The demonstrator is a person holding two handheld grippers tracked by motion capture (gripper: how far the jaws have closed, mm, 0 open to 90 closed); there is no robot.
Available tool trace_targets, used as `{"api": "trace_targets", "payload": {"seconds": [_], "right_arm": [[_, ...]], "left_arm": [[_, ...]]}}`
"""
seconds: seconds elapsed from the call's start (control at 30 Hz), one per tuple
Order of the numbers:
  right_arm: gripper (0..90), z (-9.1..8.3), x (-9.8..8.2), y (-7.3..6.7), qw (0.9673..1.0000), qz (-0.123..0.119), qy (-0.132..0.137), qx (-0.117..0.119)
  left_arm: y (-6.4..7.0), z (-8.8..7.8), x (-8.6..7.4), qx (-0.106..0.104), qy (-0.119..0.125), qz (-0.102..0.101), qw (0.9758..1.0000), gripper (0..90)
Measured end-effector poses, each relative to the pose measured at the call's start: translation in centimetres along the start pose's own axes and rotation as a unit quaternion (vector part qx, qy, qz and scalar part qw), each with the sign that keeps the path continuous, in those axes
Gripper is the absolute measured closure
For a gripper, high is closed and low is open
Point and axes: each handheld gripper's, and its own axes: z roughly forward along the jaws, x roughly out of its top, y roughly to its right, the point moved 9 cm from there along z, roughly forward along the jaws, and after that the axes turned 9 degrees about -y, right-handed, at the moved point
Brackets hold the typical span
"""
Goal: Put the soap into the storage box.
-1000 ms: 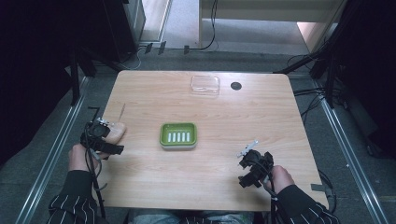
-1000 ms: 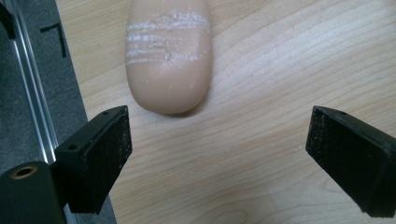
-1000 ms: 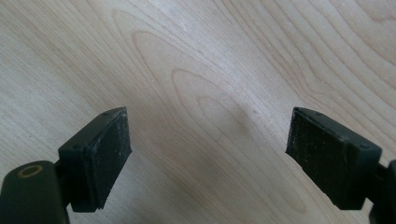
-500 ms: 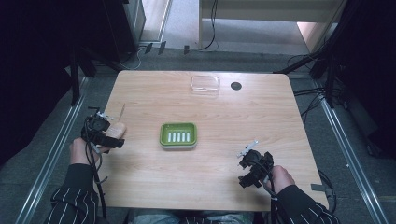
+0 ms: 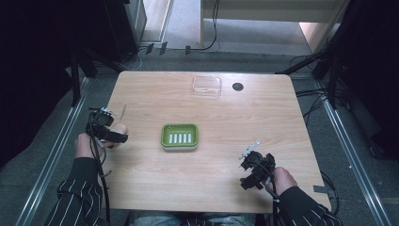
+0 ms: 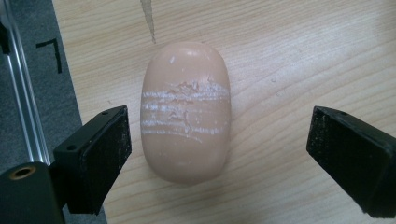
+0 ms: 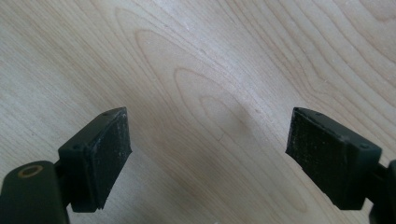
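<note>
Dark floor and cable runs ring a pale wooden desk [image 5: 207,113]. High view: green soap dish [image 5: 179,136] at centre, clear lid [image 5: 206,85] at far edge, left gripper [image 5: 109,132] over the left edge, right gripper [image 5: 251,170] low near right, idle.

Left gripper view: jaws wide apart, straddling a peach soap bar [image 6: 186,111] lying flat on the desk near its edge. Long axis runs away from the camera, crosswise to jaw travel. Likely step: grasp. Centre first, left pad sits closer. Close gently across the short width.

Right gripper view: jaws wide, bare wood between.
</note>
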Motion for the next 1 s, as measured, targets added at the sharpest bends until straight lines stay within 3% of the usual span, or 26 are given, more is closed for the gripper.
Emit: {"api": "trace_targets", "payload": {"seconds": [0.37,1.0], "right_arm": [[14.3,0.0,0.0,0.1,1.0,-0.004,0.002,-0.001],[14.3,0.0,0.0,0.0,1.0,-0.005,0.001,-0.002]], "left_arm": [[0.0,0.8,0.9,-0.023,-0.002,-0.009,0.9997,7.0],[-0.7,2.1,1.2,-0.028,-0.021,-0.008,0.9994,8.1]]}}
